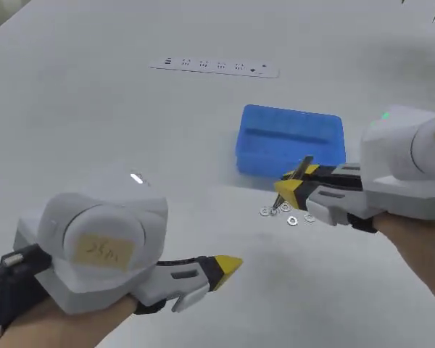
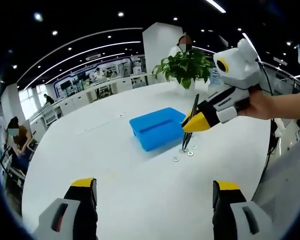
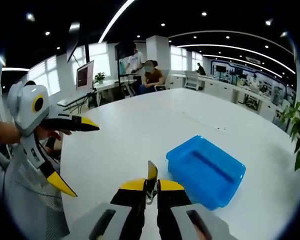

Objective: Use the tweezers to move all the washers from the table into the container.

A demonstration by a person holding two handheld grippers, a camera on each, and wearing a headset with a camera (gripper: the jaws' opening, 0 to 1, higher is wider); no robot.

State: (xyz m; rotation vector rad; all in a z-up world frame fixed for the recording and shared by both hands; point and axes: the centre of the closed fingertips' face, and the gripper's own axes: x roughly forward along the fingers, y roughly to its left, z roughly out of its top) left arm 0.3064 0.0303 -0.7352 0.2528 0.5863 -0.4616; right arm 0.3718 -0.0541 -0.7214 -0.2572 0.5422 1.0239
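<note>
Several small metal washers (image 1: 285,214) lie on the white table just in front of the blue container (image 1: 290,141). My right gripper (image 1: 288,190) hovers over them, shut on black tweezers (image 1: 299,174) whose tips point down at the washers. In the right gripper view the tweezers (image 3: 151,175) stick out between the closed jaws, with the container (image 3: 205,170) to the right. My left gripper (image 1: 227,266) waits open at the lower left, holding nothing. Its own view shows the washers (image 2: 182,156), the container (image 2: 157,127) and the tweezers (image 2: 191,122).
A white power strip (image 1: 214,67) lies far back on the table (image 1: 94,123). A potted plant (image 2: 185,67) stands beyond the container. People sit and stand at desks in the background (image 3: 145,70).
</note>
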